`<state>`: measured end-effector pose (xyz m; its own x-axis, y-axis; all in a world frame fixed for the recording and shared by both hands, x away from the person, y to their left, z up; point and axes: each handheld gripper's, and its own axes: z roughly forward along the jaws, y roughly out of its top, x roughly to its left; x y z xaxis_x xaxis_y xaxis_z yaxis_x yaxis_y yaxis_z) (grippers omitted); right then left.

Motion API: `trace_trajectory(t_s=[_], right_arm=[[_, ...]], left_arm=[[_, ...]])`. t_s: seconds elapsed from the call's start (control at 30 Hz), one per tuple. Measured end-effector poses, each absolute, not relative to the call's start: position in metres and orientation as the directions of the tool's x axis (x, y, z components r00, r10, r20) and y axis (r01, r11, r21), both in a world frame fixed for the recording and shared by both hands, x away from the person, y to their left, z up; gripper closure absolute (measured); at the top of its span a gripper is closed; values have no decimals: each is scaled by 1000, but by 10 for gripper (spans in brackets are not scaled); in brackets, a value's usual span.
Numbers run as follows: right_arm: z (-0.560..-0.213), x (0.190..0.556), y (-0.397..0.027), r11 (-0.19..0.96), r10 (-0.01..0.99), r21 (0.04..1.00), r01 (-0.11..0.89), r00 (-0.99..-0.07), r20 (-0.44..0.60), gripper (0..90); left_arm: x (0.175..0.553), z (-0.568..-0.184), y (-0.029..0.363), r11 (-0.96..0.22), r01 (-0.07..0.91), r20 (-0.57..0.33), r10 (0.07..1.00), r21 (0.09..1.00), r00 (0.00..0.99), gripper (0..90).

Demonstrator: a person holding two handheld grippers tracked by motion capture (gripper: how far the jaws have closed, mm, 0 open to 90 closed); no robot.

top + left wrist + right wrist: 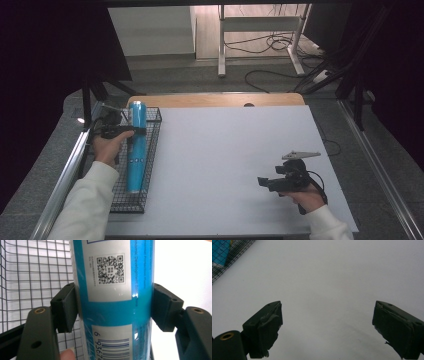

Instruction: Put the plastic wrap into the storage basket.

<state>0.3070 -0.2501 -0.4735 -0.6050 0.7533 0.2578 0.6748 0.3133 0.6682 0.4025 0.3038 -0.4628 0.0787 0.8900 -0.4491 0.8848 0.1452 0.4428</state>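
With the left claw clamped on the blue tube, we should settle it flat in the wire basket beneath before releasing; the right claw idles wide open, empty.

The left gripper has its two black pads clamped on either side of a blue can, pressing against its curved wall. A white label with a QR code faces the camera, a barcode below it. Behind on the left, a black wire basket; a fingertip peeks in at the bottom edge.
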Motion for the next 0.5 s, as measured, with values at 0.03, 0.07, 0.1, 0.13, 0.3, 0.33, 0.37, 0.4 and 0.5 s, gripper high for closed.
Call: trace_trajectory(t_s=[0.03,0.07,0.1,0.13,0.3,0.33,0.37,0.4,0.5], right_arm=[[-474,307,-250,315,754,668,674,-606,256,93],[-474,307,-250,316,753,668,674,-606,256,93],[-474,307,-250,316,753,668,674,-607,256,93],[-474,307,-250,316,753,668,674,-606,255,93],[-474,307,-250,317,755,665,676,-604,255,93],[-474,307,-250,317,755,665,676,-604,255,93],[-474,307,-250,317,755,666,676,-604,254,93],[-474,307,-250,317,756,667,674,-605,252,93],[-474,306,-249,322,754,669,670,-608,247,93]], left_arm=[[404,-465,303,142,887,-441,894,439,75,310],[406,-467,301,148,889,-438,896,433,65,310],[408,-470,299,145,890,-432,900,431,62,309],[409,-472,298,145,891,-423,904,431,58,308],[408,-475,293,133,881,-357,933,455,44,291],[406,-473,293,141,870,-367,929,472,48,289],[403,-470,292,139,859,-367,928,493,61,283],[401,-468,292,133,856,-367,928,499,70,264],[393,-461,291,119,834,-370,923,539,107,223]])
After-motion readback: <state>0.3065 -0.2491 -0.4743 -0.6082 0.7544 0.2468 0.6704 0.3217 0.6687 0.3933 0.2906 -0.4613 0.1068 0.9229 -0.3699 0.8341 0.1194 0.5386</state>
